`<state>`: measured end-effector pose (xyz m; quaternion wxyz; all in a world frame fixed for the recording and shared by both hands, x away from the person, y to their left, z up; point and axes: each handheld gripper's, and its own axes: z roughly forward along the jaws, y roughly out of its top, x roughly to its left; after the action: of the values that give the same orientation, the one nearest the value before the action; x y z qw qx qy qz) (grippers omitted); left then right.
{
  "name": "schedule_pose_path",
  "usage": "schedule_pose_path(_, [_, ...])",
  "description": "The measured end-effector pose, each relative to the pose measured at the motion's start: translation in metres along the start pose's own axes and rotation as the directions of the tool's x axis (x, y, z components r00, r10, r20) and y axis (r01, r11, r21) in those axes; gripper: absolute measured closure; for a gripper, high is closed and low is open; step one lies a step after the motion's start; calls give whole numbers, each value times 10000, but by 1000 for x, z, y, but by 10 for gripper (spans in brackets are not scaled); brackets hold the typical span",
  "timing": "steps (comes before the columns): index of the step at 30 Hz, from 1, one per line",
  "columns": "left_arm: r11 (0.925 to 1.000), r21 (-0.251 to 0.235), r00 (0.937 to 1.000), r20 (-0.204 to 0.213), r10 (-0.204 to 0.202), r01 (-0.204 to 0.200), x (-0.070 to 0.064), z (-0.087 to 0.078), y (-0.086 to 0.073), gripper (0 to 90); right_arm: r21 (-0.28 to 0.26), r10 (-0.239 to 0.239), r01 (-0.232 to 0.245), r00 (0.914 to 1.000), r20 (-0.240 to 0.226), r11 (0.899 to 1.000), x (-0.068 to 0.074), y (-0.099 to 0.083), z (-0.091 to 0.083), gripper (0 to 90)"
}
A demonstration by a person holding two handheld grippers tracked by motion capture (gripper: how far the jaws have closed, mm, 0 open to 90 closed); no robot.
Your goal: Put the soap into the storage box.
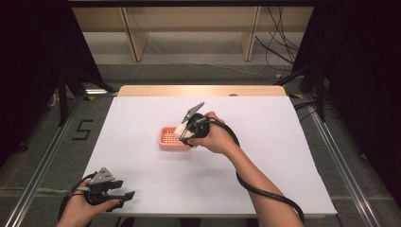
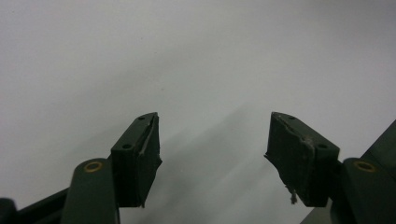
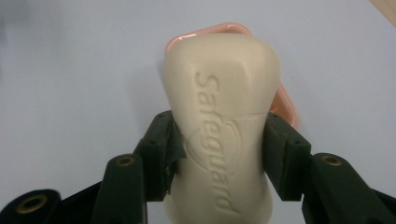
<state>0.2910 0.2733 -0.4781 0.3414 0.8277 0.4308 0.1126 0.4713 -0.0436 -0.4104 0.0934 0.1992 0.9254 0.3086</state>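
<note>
A cream bar of soap [image 3: 224,121] stamped "Safeguard" is clamped between the jaws of my right gripper [image 3: 219,154]. In the high view that right gripper [image 1: 185,134] hovers with the soap bar [image 1: 181,130] over the right end of a pink soap dish [image 1: 168,138] at the middle of the table. The pink dish [image 3: 285,105] peeks out behind the soap in the right gripper view. My left gripper [image 1: 124,198] rests at the table's front left corner, and its jaws [image 2: 215,154] stand wide apart with nothing between them.
A white sheet covers the table [image 1: 265,137], with a strip of bare wood [image 1: 203,91] along the far edge. Wooden shelf legs [image 1: 135,40] and cables [image 1: 279,47] lie on the floor beyond.
</note>
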Motion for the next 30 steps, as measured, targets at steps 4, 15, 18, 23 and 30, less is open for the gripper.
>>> schedule_pose_path(4, [10000, 14, 9999, 99, 38, -38, 0, -1, 0, 342, 73, -8, 9, 10000, -44, 10000, 0, 2, 2, 505])
schedule_pose_path(15, [10000, 39, 10000, -31, 52, -52, 1, -1, 0, 342, 87, -99, 100, 9999, -45, 9999, -2, 6, 5, 505])
schedule_pose_path(18, [10000, 47, 10000, -27, 67, -67, 1, -1, 0, 342, 112, -109, 110, 9999, -64, 9999, -3, 7, 6, 505])
schedule_pose_path(23, [10000, 25, 10000, 0, 46, -46, 1, -1, 0, 342, 27, -109, 109, 9999, -42, 9999, -3, 8, 9, 505])
schedule_pose_path(30, [10000, -53, 10000, 32, 37, -37, 1, -1, 0, 342, 60, -82, 82, 10000, -52, 9999, -3, 9, 11, 505])
